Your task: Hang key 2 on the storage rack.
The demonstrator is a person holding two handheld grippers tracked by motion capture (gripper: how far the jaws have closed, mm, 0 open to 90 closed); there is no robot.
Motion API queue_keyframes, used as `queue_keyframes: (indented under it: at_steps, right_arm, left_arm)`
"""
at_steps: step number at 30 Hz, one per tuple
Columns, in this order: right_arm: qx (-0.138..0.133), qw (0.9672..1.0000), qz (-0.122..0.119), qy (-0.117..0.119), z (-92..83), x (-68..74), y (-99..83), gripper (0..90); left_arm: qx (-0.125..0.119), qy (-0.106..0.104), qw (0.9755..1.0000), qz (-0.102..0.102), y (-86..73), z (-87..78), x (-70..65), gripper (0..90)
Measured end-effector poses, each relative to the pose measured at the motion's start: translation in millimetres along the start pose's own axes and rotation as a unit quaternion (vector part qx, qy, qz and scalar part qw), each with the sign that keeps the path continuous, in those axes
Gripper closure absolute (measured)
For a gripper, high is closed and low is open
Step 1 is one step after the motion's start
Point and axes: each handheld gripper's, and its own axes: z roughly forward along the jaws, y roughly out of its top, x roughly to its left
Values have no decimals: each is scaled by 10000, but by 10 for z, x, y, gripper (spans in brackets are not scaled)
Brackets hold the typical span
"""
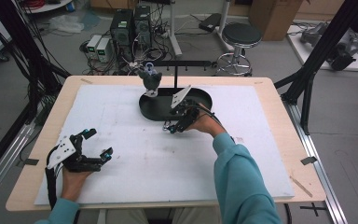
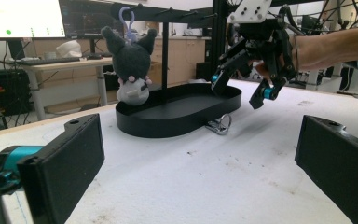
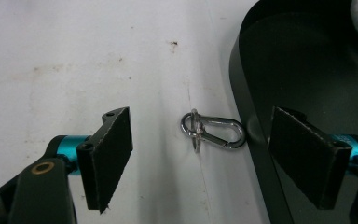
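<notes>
**A:** Carabiner first: the small silver metal snap-hook carabiner with its split ring (image 1: 168, 126) lay on the white foam-covered tabletop (image 1: 121, 121), touching the near wall of the shallow black oval tray (image 1: 205, 95). From the high view, what worried you?

**B:** The right gripper (image 1: 177, 125) hung over it, the teal-sleeved forearm reaching forward and the hand tipped down. So close to the tray, one jaw could catch the rim and shove the tray instead of closing on the clip. The left gripper (image 1: 97, 142) rested apart at the near left, released and empty.

**A:** And the left gripper view?

**B:** Its own jaws stood wide, nothing between them. Farther off, the right gripper (image 2: 242, 91) slanted down above the carabiner (image 2: 219, 125). The grey plush keychain toy with dark ears (image 2: 130, 67) hung from the black stand's bar over the tray (image 2: 177, 116); a nudged tray could have set it swinging.

**A:** The right gripper view?

**B:** Jaws open, straddling the carabiner (image 3: 213, 130), yet one pad sat over the tray (image 3: 307, 60). Closing from there, I judged, risked pinching the wall, or the thin clip slipping flat beneath the pads.
</notes>
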Motion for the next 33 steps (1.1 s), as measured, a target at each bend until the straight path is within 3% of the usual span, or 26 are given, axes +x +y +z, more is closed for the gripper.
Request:
queue_keyframes:
  at_steps: [11, 33]
  right_arm:
    - [276, 9996, 9, 25, 81, -4, -1, 382]
    - [541, 9983, -41, 219, 190, -32, -20, 663]
  left_arm:
    - [-5, 1, 10000, 22, -1, 0, -3, 17]
    - [-5, -6, 10000, 28, -1, 2, -2, 17]
